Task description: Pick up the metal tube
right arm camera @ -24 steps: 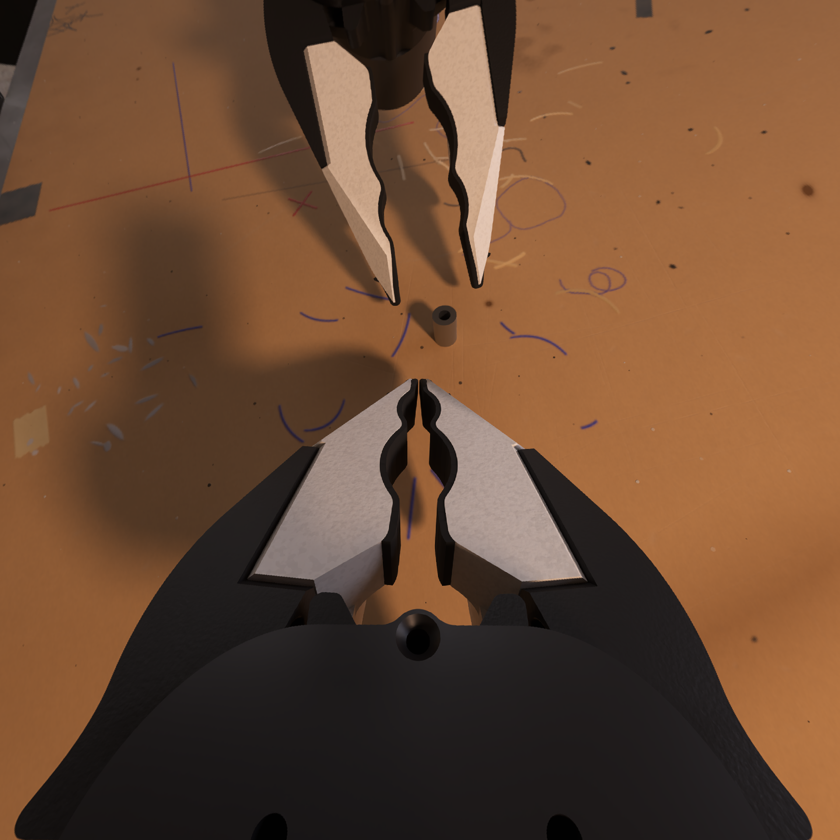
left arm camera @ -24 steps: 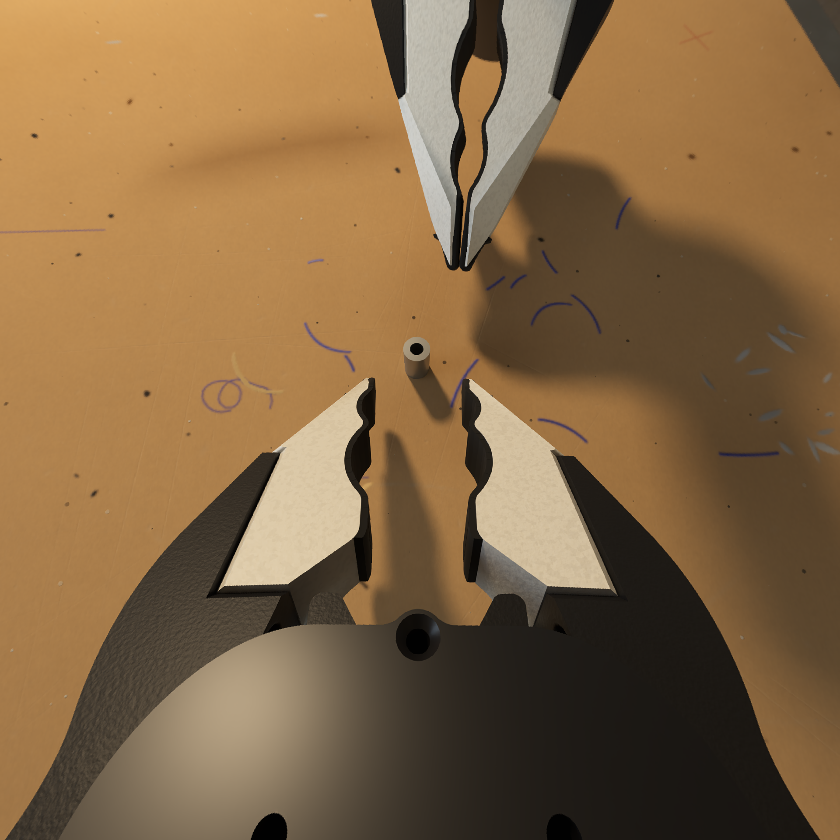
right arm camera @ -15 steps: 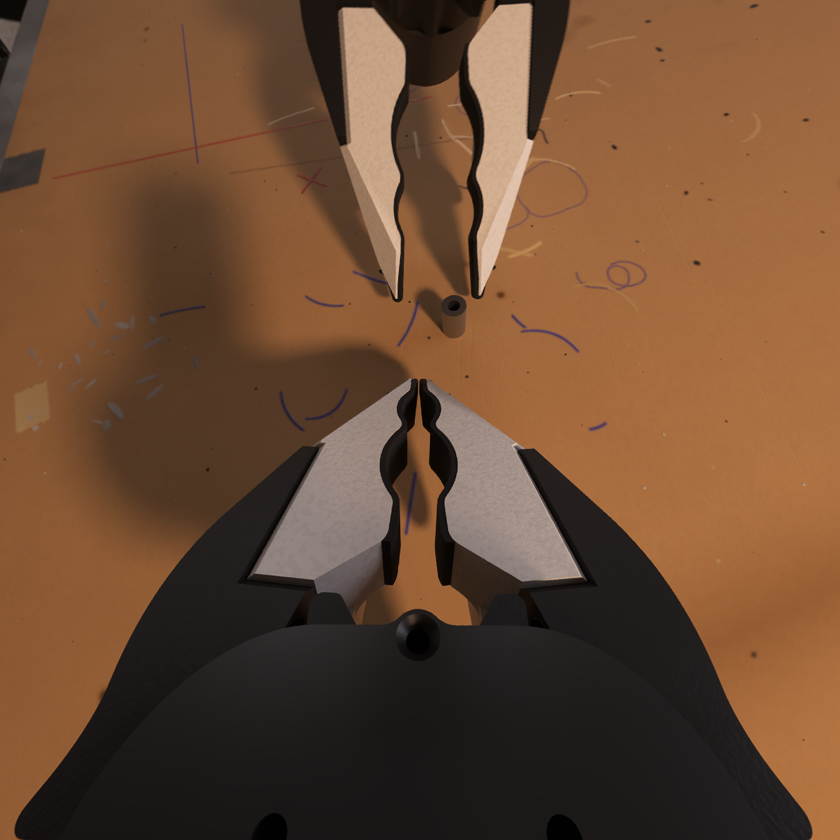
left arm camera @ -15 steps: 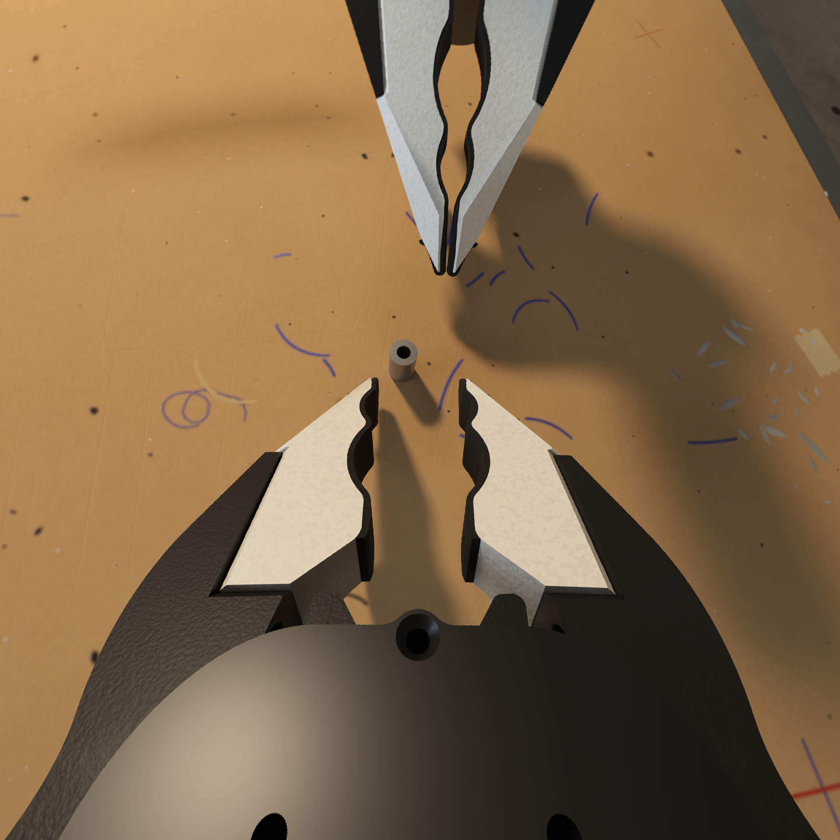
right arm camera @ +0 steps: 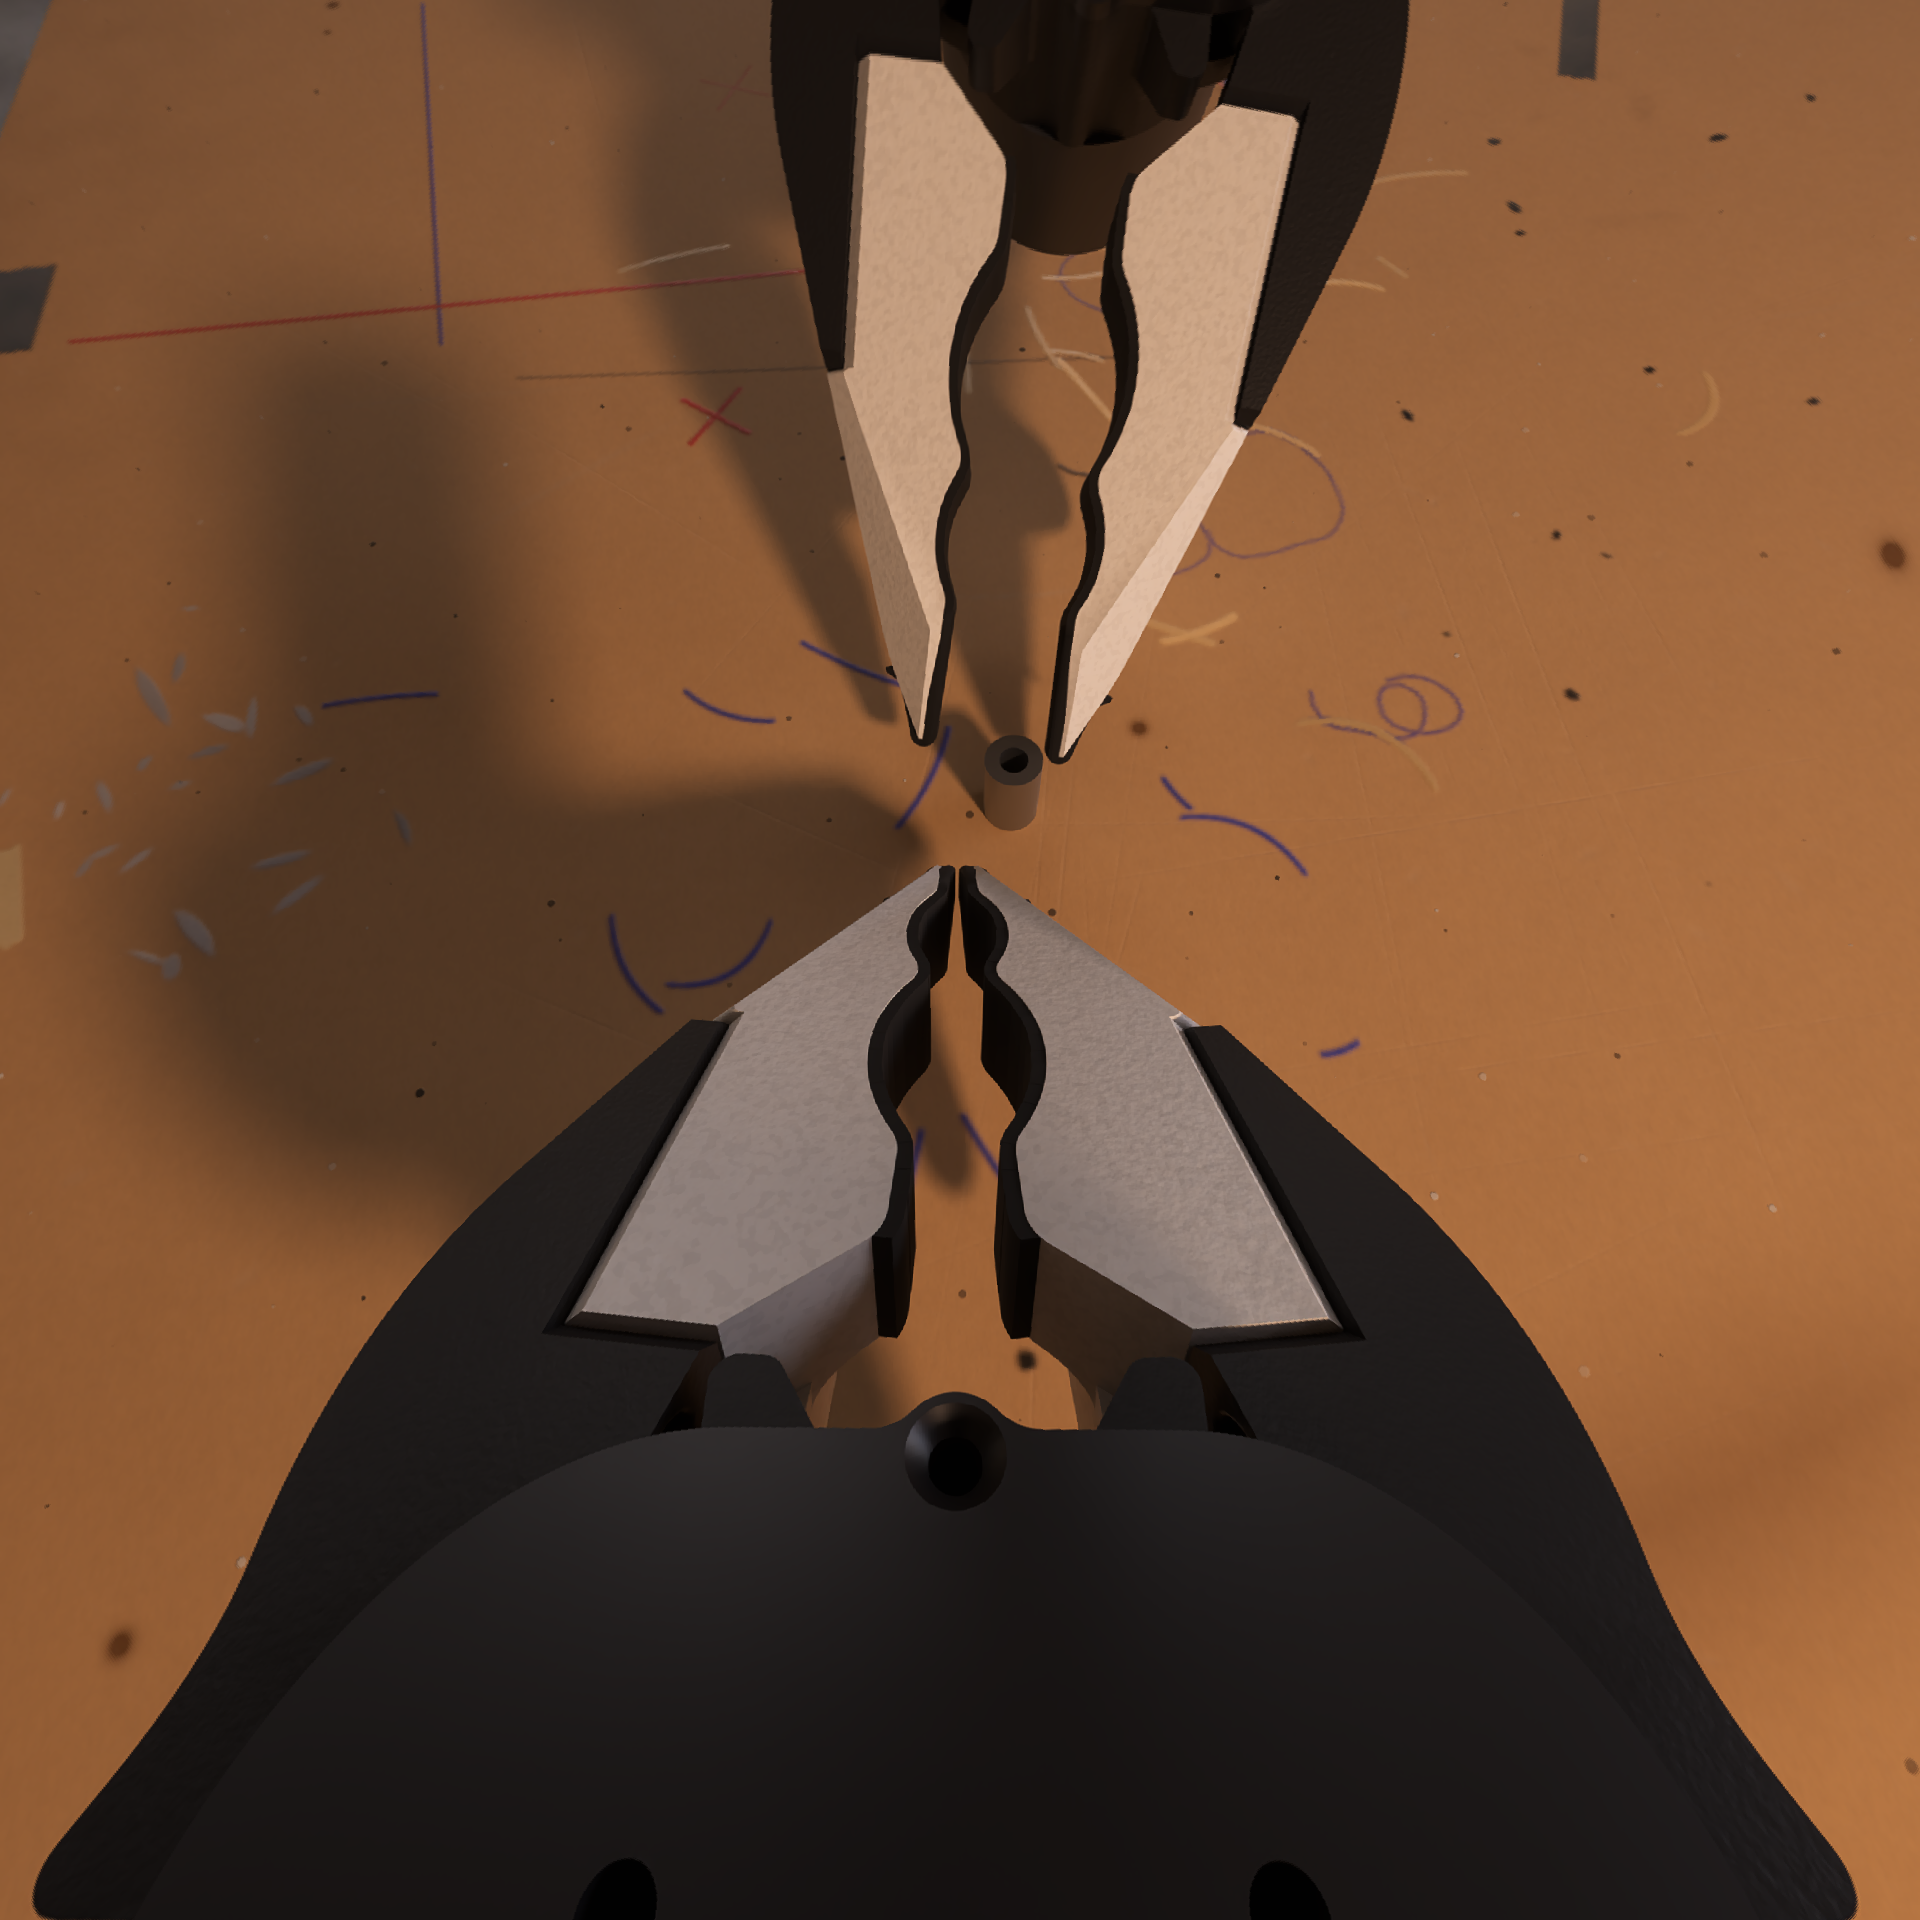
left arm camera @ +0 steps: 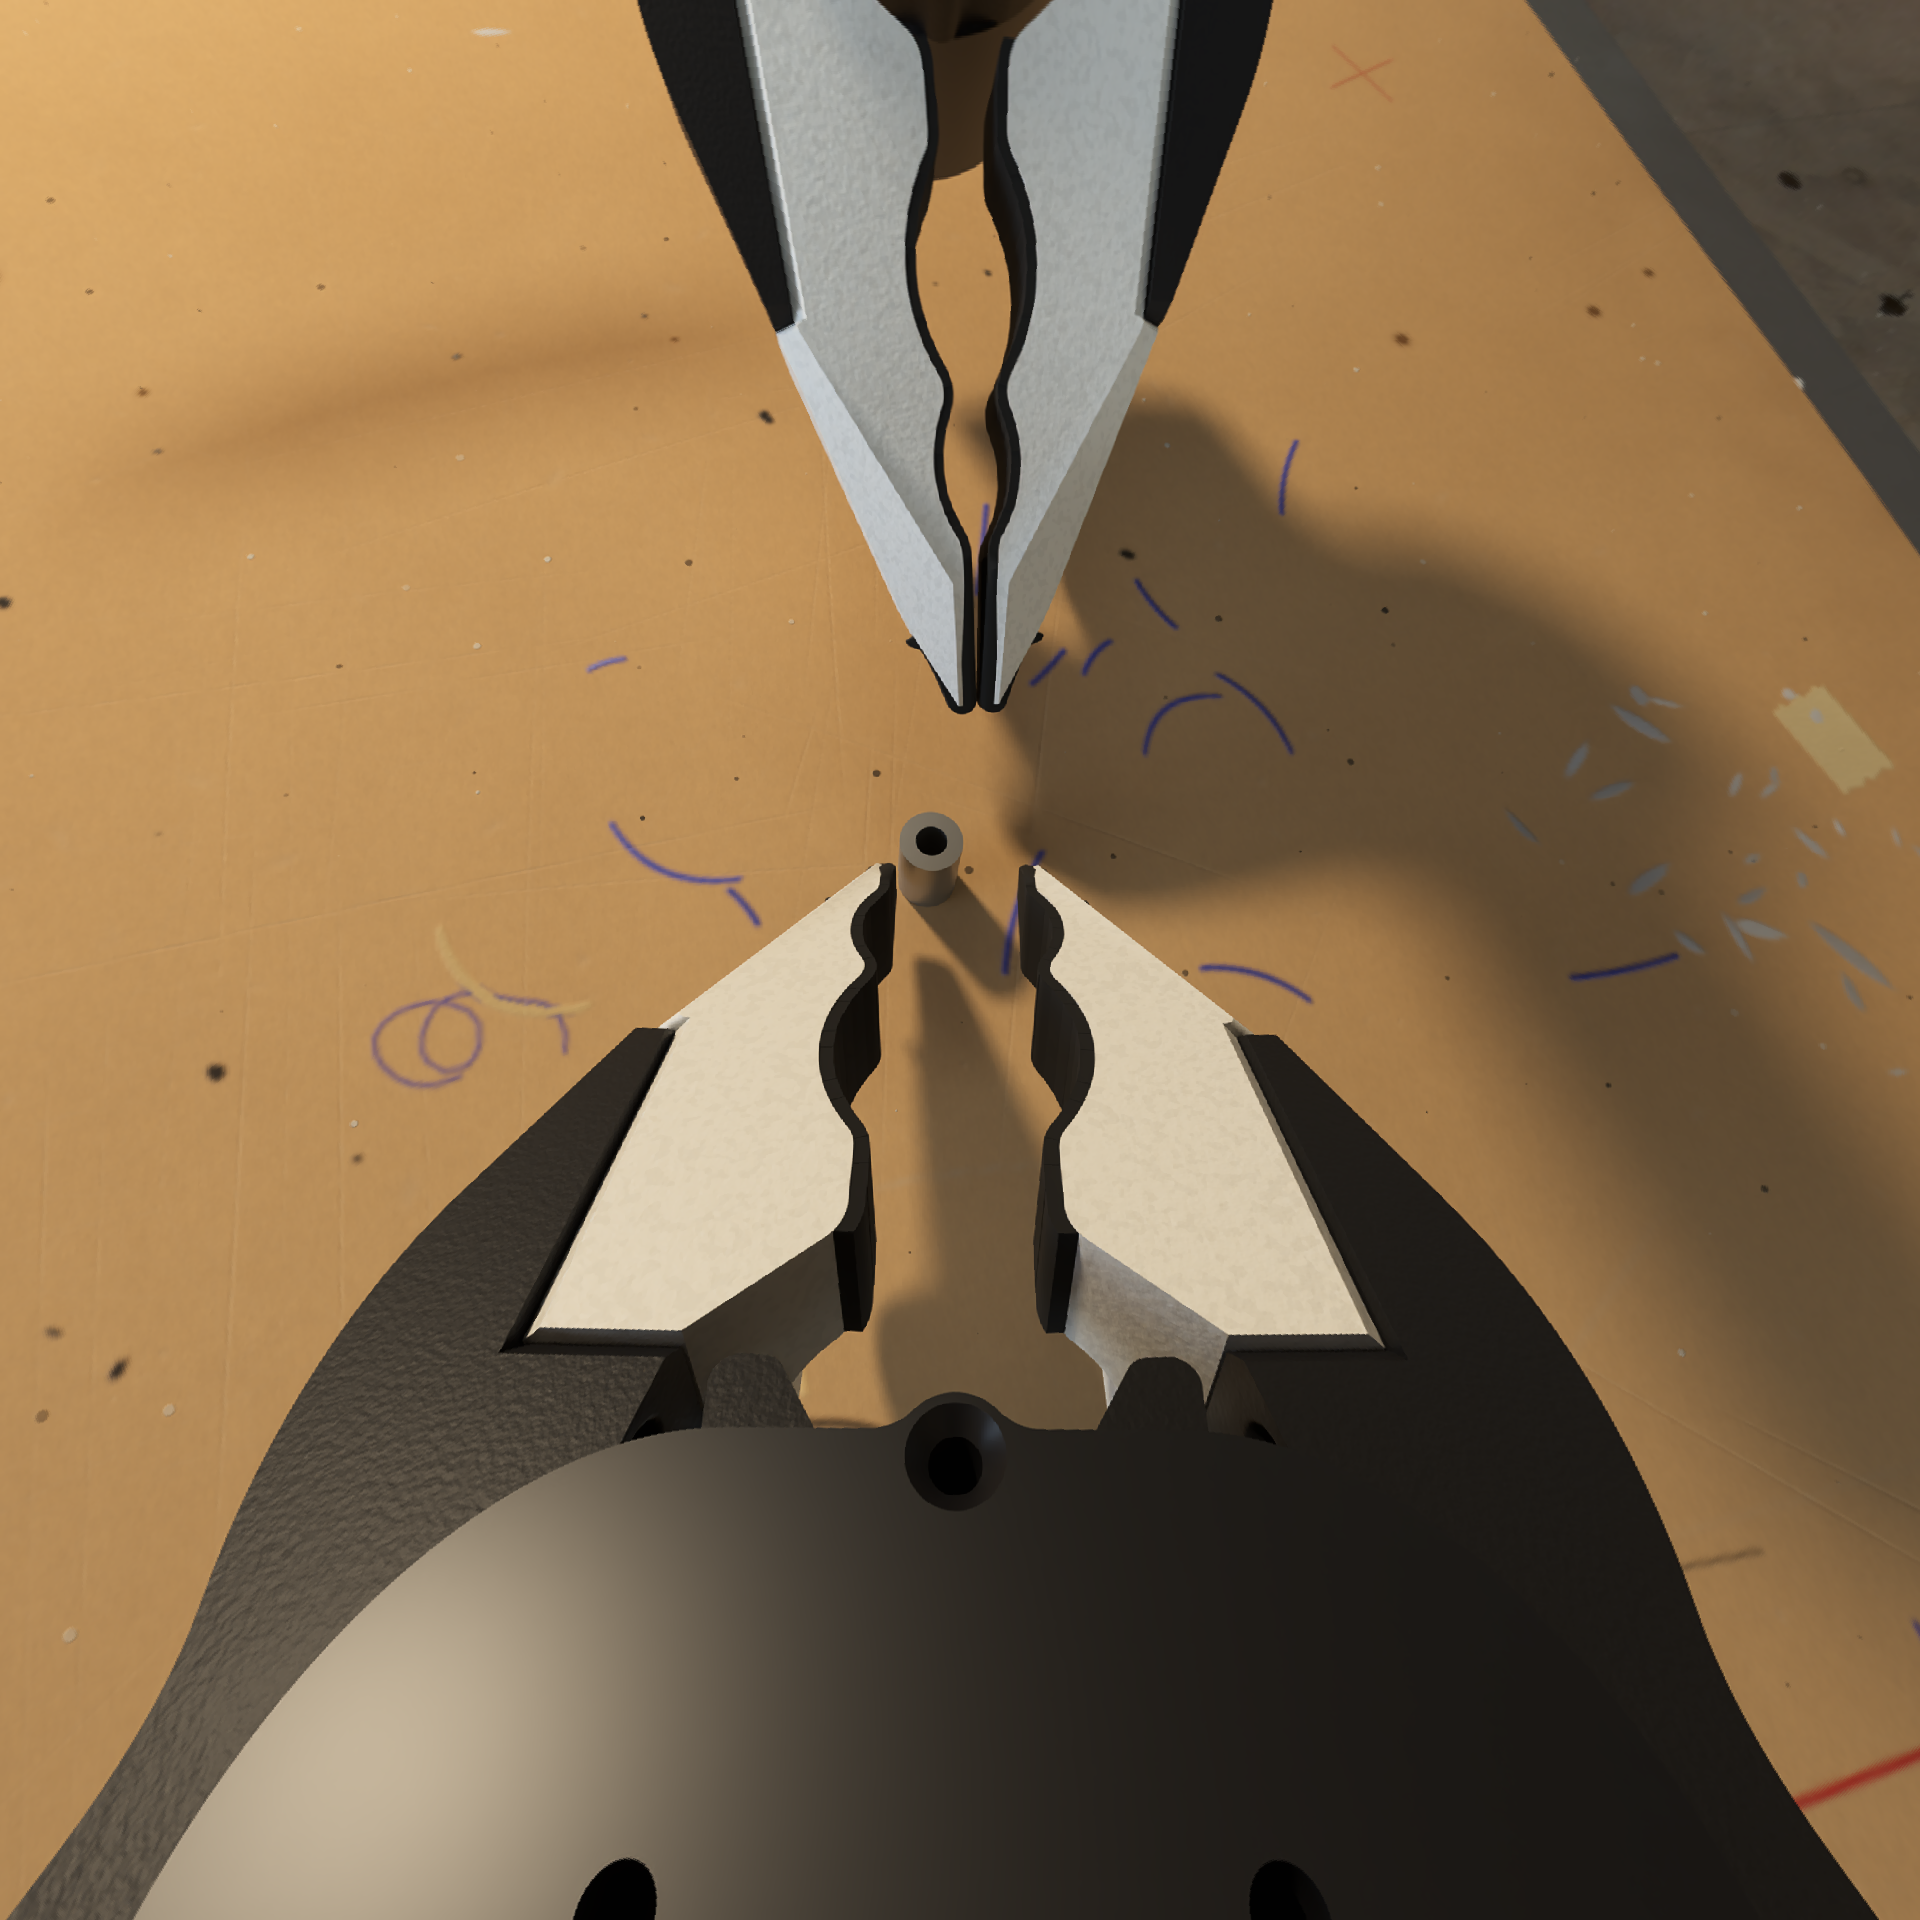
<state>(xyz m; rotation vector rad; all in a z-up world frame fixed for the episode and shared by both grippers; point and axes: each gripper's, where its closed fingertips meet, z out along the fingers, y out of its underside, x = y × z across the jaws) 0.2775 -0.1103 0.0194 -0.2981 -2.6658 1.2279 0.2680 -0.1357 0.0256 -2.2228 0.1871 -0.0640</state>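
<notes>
A short grey metal tube [left arm camera: 929,856] stands upright on the brown table, its bore facing up. My left gripper [left arm camera: 956,883] is open, and the tube stands at its fingertips, close to the left finger, with no touch that I can see. In the right wrist view the tube [right arm camera: 1012,784] stands just in front of the left gripper's [right arm camera: 989,746] tips. My right gripper [right arm camera: 954,878] is shut and empty, a short way from the tube on its far side. It also shows in the left wrist view [left arm camera: 977,698].
The brown table top [left arm camera: 364,623] bears pen scribbles, dark specks and pale flecks [left arm camera: 1714,831]. A grey table edge [left arm camera: 1714,208] runs at the upper right of the left wrist view. Gripper shadows fall to the right of the tube.
My left gripper has moved forward to the tube, which now stands at its fingertips instead of ahead of them. The right gripper has stayed shut and kept about the same distance.
</notes>
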